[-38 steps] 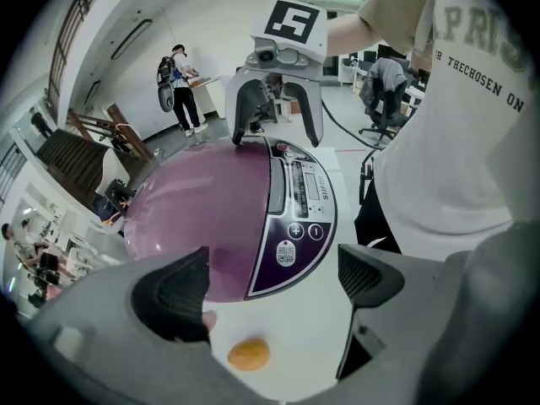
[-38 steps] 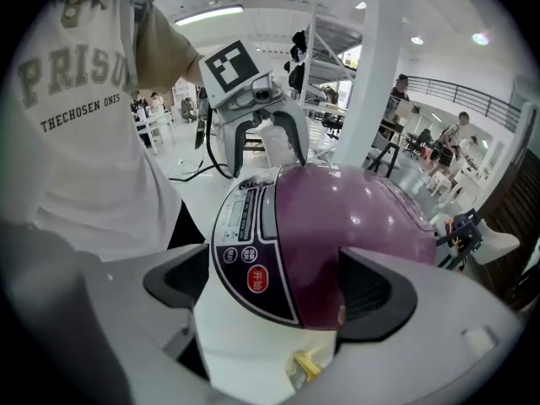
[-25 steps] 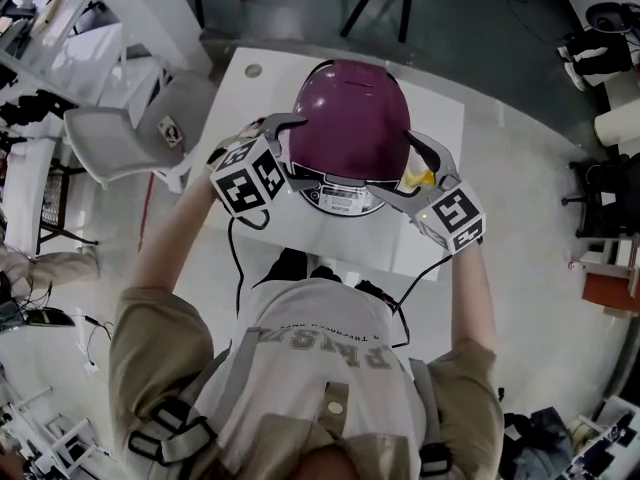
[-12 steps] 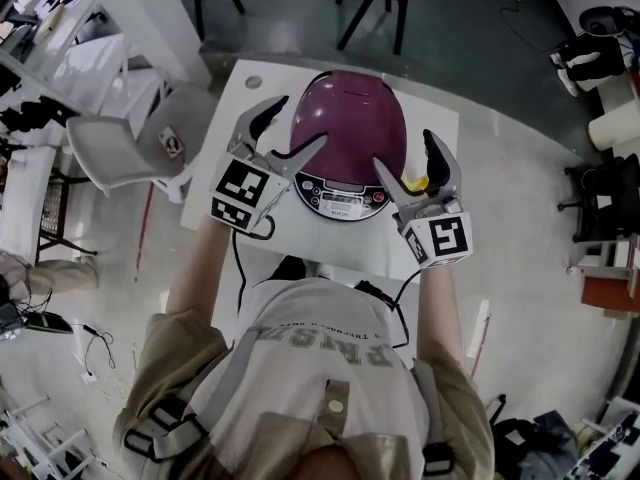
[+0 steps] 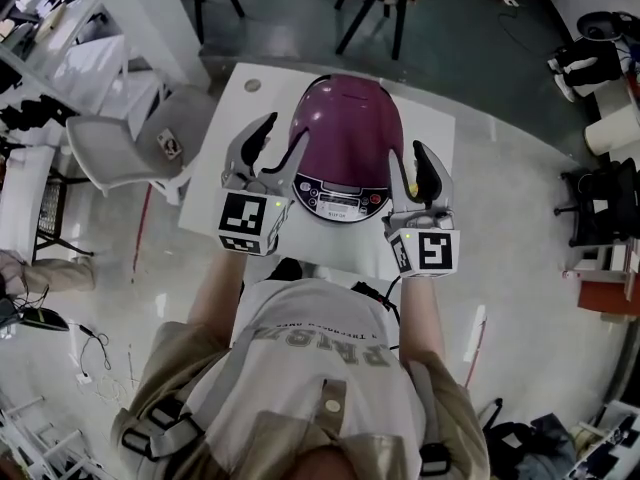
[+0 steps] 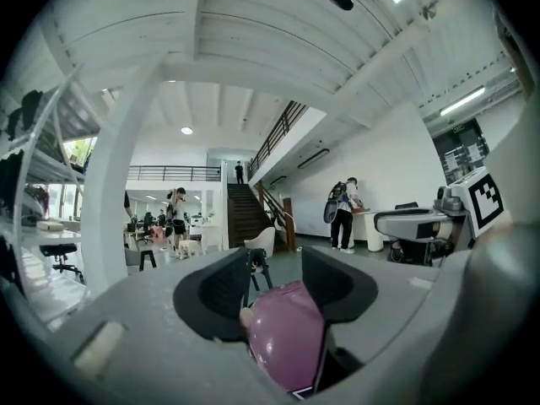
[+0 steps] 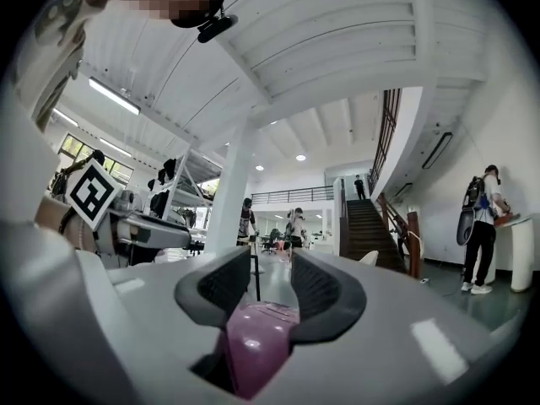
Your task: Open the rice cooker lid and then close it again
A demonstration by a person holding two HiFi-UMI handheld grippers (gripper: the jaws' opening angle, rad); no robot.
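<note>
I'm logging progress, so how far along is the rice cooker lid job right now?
Done: nothing I can confirm; the rice cooker lid sits shut. In hand: the left hand-held gripper and right hand-held gripper flank it, raised. Their jaws have just been closing partway but grip nothing. Left, apparently: opening the lid, then closing it.

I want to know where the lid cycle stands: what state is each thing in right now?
Rice cooker lid: closed.
Left gripper: jaws partly open, just been closing, nothing held between them.
Right gripper: jaws partly open, just been closing, nothing held between them.
</note>
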